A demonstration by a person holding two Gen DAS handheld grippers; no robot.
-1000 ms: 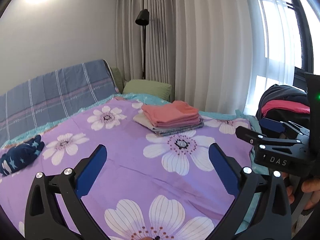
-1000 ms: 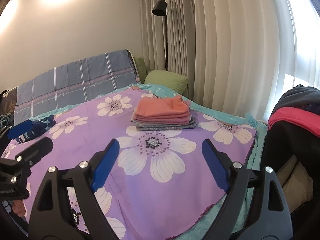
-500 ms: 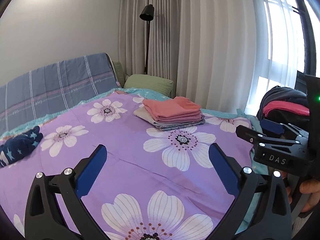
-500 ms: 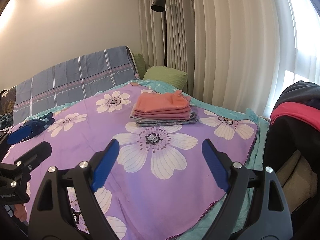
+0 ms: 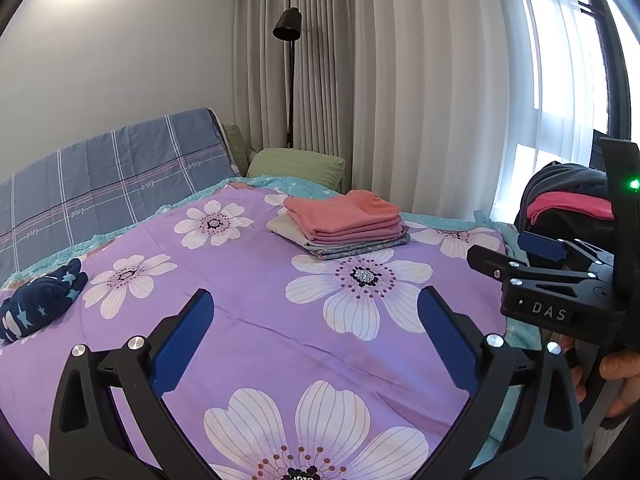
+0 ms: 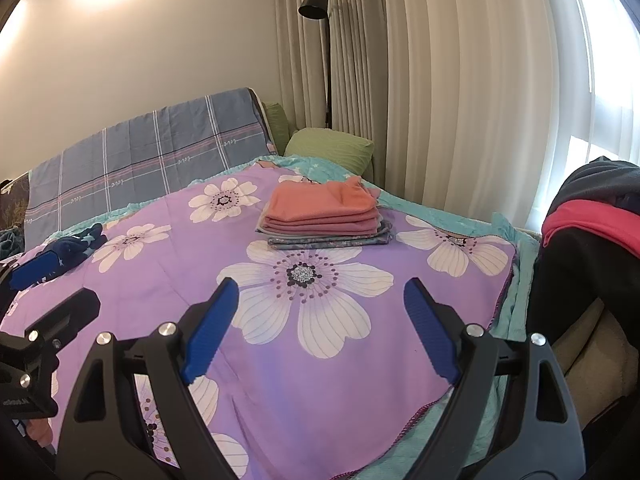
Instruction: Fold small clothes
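A stack of folded clothes [image 5: 344, 226], pink on top, sits at the far side of the purple flowered bed cover [image 5: 256, 288]; it also shows in the right wrist view [image 6: 324, 214]. A crumpled navy star-print garment [image 5: 38, 302] lies at the bed's left edge, also in the right wrist view [image 6: 78, 244]. A pile of unfolded dark and pink clothes [image 6: 592, 216] sits at the right, off the bed. My left gripper [image 5: 314, 328] is open and empty above the cover. My right gripper [image 6: 320, 320] is open and empty, held beside the left one.
A blue plaid headboard cover [image 5: 108, 176] and a green pillow [image 5: 296, 162] are at the back. A black floor lamp [image 5: 289, 28] stands before the curtains [image 5: 400, 80]. A teal sheet edge [image 6: 516, 280] borders the bed on the right.
Both grippers have tilted and drawn back slightly, so the bed and folded stack sit a little lower and farther in view. Both stay open and empty.
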